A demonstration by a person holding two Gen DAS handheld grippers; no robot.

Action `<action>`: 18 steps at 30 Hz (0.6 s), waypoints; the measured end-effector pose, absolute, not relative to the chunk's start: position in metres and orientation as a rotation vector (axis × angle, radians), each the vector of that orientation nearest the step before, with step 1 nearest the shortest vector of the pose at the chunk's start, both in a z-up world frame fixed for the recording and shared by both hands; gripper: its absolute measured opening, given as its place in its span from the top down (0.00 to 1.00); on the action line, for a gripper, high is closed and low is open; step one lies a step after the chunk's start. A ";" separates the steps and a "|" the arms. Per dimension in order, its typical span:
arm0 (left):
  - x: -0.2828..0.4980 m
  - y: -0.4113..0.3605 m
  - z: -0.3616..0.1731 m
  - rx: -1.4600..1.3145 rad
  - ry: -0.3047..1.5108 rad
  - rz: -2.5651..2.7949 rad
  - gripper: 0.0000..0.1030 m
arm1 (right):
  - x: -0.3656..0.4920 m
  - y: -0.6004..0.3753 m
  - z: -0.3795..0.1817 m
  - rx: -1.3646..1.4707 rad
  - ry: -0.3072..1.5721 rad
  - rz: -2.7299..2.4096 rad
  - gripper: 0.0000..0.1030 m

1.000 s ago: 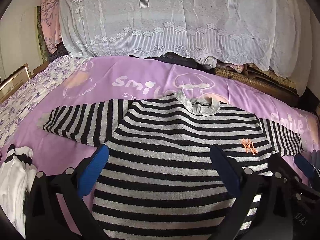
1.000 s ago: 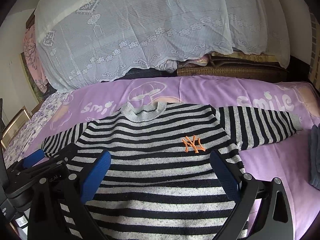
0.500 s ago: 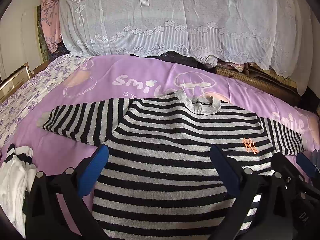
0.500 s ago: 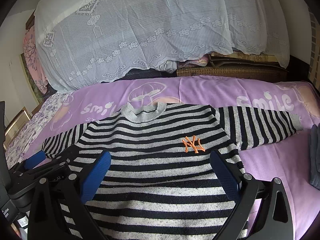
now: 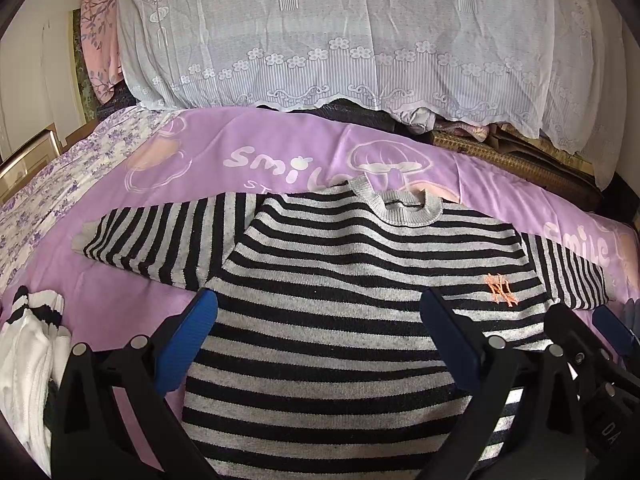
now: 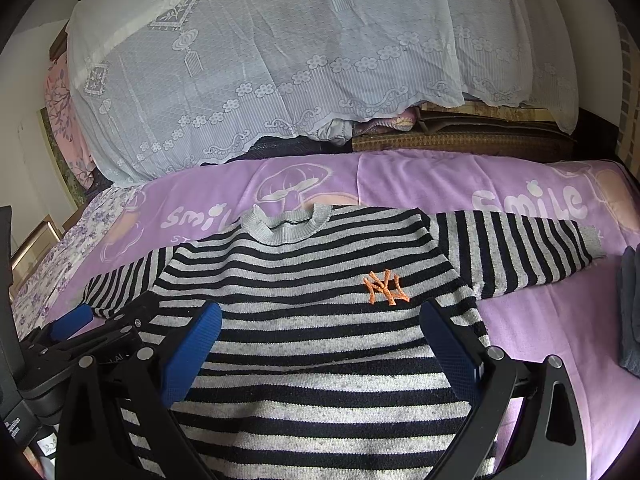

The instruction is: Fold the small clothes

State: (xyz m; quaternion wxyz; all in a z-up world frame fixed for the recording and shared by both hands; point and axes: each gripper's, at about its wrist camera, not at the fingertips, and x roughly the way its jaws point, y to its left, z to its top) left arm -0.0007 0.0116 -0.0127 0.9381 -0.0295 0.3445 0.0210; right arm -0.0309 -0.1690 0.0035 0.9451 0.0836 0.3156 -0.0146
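A small black-and-grey striped sweater (image 5: 360,280) (image 6: 320,280) lies flat, front up, on the purple bedspread (image 5: 280,152), sleeves spread to both sides. It has a grey collar and an orange logo (image 6: 386,287) on the chest. My left gripper (image 5: 316,332) hovers open over the lower left of the sweater, nothing between its blue pads. My right gripper (image 6: 320,344) hovers open over the lower right part, also holding nothing. Each gripper shows at the edge of the other's view.
A white and black garment (image 5: 28,344) lies at the left on the bedspread (image 6: 520,184). A grey folded cloth (image 6: 632,308) sits at the right edge. A tall pile under a white lace cover (image 5: 360,40) stands behind the bedspread.
Both grippers have drifted slightly back from the sweater and stay open. The sweater has not moved.
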 end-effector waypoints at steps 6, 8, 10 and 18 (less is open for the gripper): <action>0.002 0.009 -0.013 -0.060 0.710 0.044 0.04 | -0.031 -0.169 0.003 0.169 0.644 -0.030 0.03; 0.002 0.009 -0.013 -0.061 0.711 0.044 0.04 | -0.031 -0.169 0.003 0.169 0.644 -0.030 0.03; 0.002 0.009 -0.013 -0.061 0.711 0.043 0.04 | -0.031 -0.169 0.003 0.169 0.643 -0.030 0.03; 0.002 0.008 -0.015 -0.061 0.715 0.045 0.04 | -0.030 -0.169 0.003 0.170 0.644 -0.029 0.03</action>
